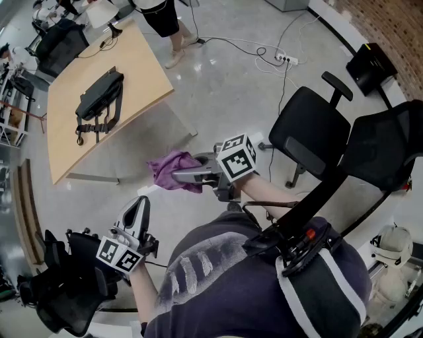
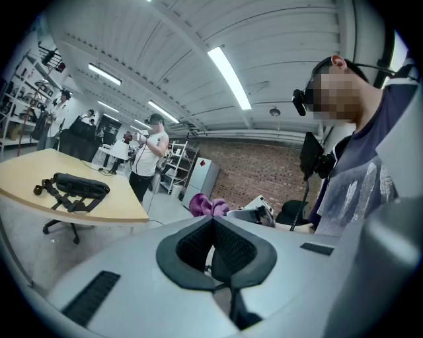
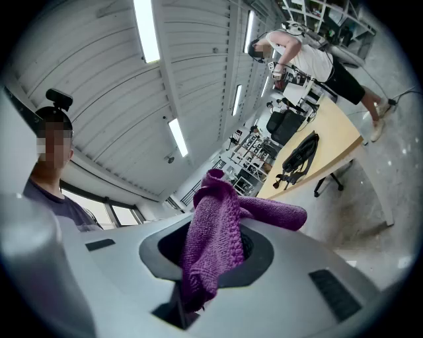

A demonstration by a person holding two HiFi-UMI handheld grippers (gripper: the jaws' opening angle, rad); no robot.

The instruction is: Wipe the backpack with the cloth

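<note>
The flat black fabric backpack [image 1: 99, 99] lies on its side w/ straps [image 1: 104, 120] trailing, approx mid-way along the pale wooden table [image 1: 135, 56], nothing touching it. It's well apart from both grippers. A stretch of grey floor [image 1: 218, 86] sits btwn the table edge & the person holding the grippers [image 1: 251, 277]. In the right gripper view it shows small & far off, up-right of the jaws.

The purple knitted microfibre cloth [image 1: 173, 170] is off the table, held in the air by the right gripper [image 1: 182, 175]. Its jaws are clamped narrow on a bunched fold. One end flops fwd past the tips, the rest drapes over the pads. Grip looks firm enough, tho only a fold is caught.

The left gripper [image 1: 139, 202] hangs low by the person's side, jaws together at the tips w/ nothing btwn them.

Step in hand, as I read it: cloth is picked up, approach to the backpack, no wiping begun. Next move prob. needs the right gripper carried over to the table & lowered so the loose end lands flat on the backpack's upper face, then stroked along its length. The left gripper could pin an edge so the light bag doesn't slide.

Also: a black office chair [image 1: 310, 129] just right of the person. A second person [image 1: 162, 16] stands at the table's far end, clear of the backpack.
</note>
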